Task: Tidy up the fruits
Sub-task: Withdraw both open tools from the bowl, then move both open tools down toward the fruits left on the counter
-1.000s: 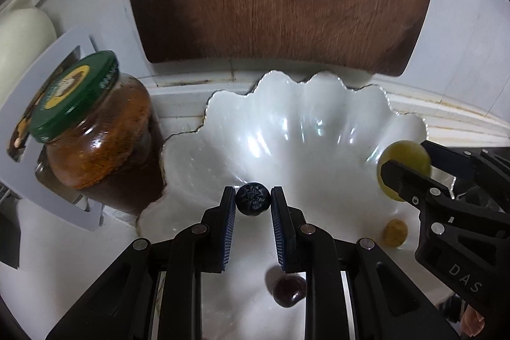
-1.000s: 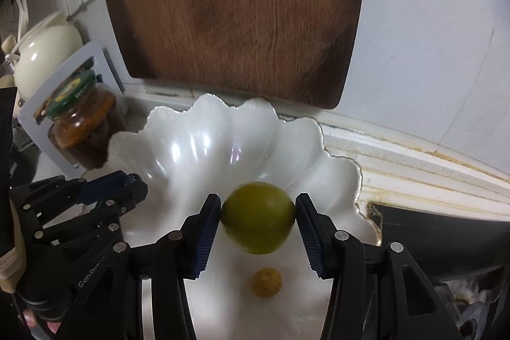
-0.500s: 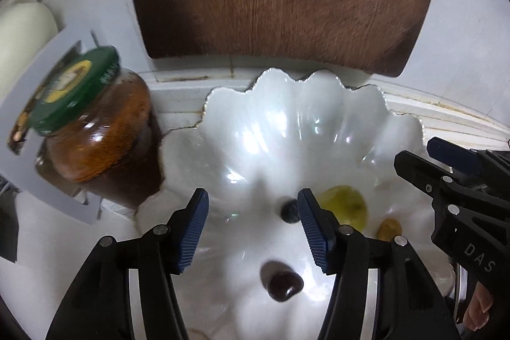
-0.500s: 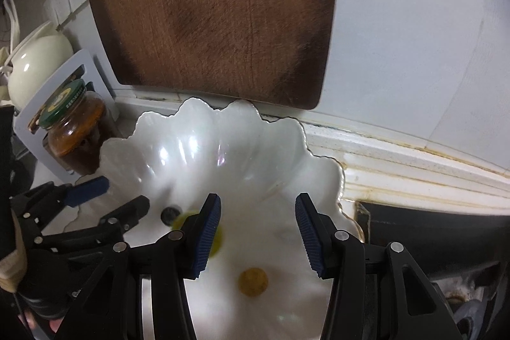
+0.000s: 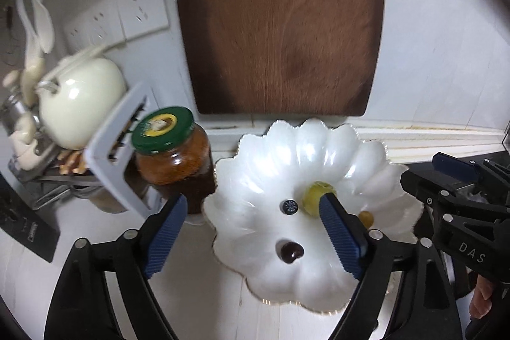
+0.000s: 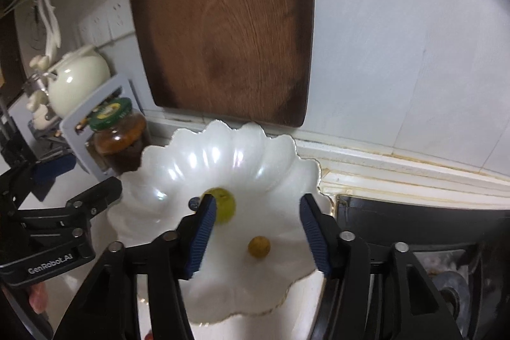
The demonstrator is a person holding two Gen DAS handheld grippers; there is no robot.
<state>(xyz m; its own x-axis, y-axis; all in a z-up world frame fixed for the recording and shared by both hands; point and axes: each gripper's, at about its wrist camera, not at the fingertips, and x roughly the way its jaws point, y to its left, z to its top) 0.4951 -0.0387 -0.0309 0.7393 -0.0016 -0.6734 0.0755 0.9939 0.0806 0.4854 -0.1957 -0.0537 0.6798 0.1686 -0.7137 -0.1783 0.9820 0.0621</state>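
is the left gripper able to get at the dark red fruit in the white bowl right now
Probably yes. The left gripper has just been opening and holds nothing, and the dark red fruit lies alone on the white bowl floor between its fingers, clear of the blueberry and green fruit.

Up against the white wall leans a big dark brown wooden cutting board (image 5: 277, 21), standing upright on the pale tabletop (image 5: 95, 244). Off to the left sits a glass jar of orange-brown paste with a green lid (image 5: 173, 155), right beside a grey plastic slotted stand (image 5: 118, 148), and behind that a cream ceramic teapot (image 5: 79, 104). White wall sockets (image 5: 127, 18) show above it, slightly blurred.
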